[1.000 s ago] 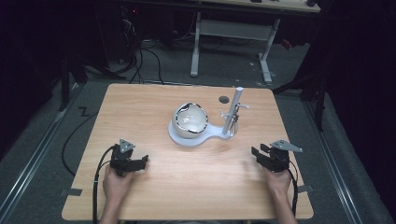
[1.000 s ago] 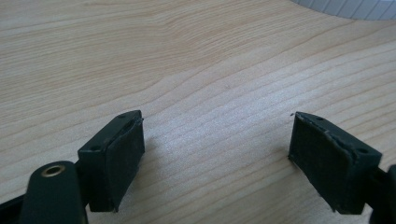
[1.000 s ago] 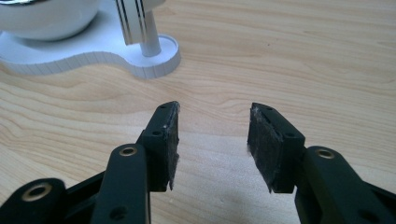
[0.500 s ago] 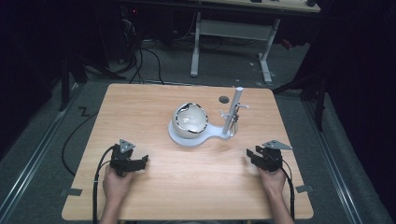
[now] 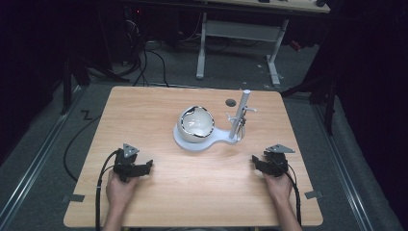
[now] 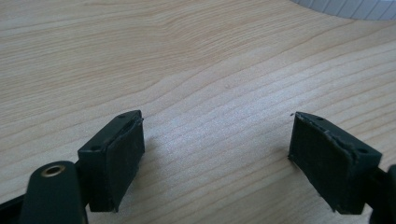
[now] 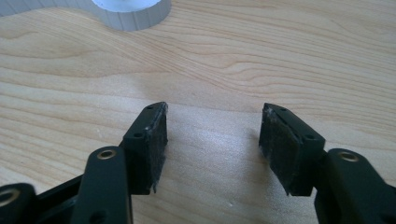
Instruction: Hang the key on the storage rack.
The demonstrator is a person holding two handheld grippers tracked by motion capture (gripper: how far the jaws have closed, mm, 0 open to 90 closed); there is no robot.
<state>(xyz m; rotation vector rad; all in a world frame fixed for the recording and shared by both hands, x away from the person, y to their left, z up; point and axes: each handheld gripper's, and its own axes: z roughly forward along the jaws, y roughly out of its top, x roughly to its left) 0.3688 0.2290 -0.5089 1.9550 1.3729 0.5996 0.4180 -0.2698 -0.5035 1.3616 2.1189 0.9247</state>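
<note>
1. Both claws rest low on the pale wood-grain table [image 5: 159,110], left claw [image 5: 144,168] and right claw [image 5: 257,164] each with jaws apart, nothing between them.
2. Mid-table sits a glossy white globe [image 5: 196,124] on a flat white base [image 5: 211,141], with a slim upright post [image 5: 239,115] just beside the globe.
3. That globe looks smooth, hard and probably slippery; the ribbed base rim [image 7: 135,14] seems the surer hold.

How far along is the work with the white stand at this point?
Barely started. Nothing looks done: the white stand sits mid-table, its globe and post untouched. In hand: the left gripper and right gripper rest on the table, both open, gripping nothing. Left: approach and every handling step.
</note>
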